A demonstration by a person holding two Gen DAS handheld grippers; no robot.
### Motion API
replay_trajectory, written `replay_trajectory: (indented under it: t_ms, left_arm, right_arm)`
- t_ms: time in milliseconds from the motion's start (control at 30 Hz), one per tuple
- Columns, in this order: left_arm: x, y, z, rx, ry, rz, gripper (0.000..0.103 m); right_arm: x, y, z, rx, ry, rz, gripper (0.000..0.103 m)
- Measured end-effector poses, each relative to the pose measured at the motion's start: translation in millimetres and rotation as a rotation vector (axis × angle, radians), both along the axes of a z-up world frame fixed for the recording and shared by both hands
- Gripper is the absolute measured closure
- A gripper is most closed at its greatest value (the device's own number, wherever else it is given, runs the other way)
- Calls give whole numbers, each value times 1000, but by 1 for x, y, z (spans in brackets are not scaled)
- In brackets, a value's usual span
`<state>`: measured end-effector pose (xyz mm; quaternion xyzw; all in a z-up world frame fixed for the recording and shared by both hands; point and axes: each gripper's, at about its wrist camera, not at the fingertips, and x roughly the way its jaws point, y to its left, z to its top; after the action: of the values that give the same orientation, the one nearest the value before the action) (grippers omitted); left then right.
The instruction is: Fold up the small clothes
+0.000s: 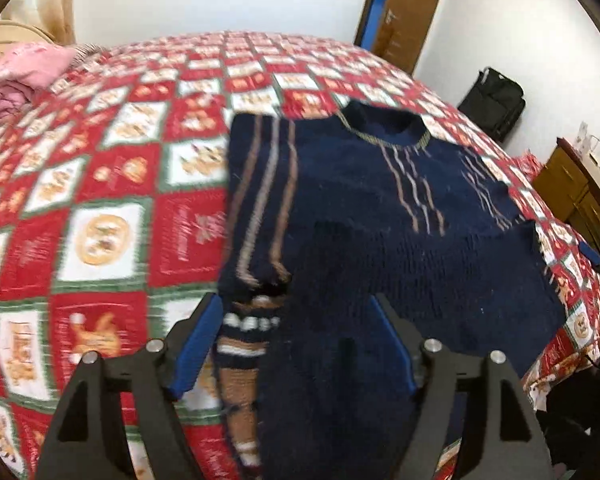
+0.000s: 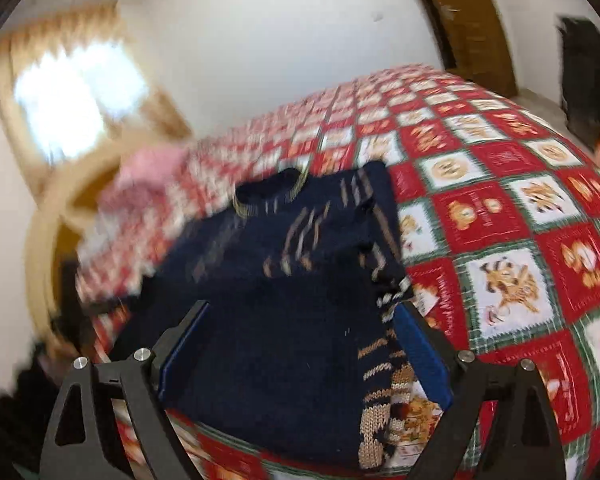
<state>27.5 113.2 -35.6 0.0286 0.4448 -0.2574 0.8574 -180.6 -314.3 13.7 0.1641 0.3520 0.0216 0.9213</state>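
A small navy knitted sweater (image 1: 380, 216) with tan and white stripes lies on the bed, neck hole at the far end. Its left sleeve (image 1: 260, 208) is folded in over the body. My left gripper (image 1: 296, 308) is open just above the sweater's near hem, with nothing between its blue pads. In the right wrist view the same sweater (image 2: 268, 280) lies below my right gripper (image 2: 304, 312), which is open and empty over the hem. A striped sleeve end (image 2: 384, 392) lies by the right finger (image 2: 420, 356). Both views are motion-blurred.
The bed has a red, white and green checked quilt (image 1: 100, 200). Pink clothes (image 1: 16, 76) lie at its far left. A black bag (image 1: 494, 102) stands on the floor at the right, by a wooden cabinet (image 1: 572, 192). A wooden door (image 1: 404, 12) is behind.
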Motion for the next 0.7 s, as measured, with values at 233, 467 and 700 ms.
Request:
replay_trajectory:
  t_ms: [233,467,700]
  left_arm:
    - [-3,-27,-11,42,-10,-33,26]
    - [-5,-32,-20,84,-16,-30,23]
    - [-3,-28,-17,39,50,-2,22]
  right_arm:
    - [55,13,-45,-154,127,-2,22]
    - [65,34,-65,-283,194,12,39]
    - [61,23,-61,-120,200,42,81]
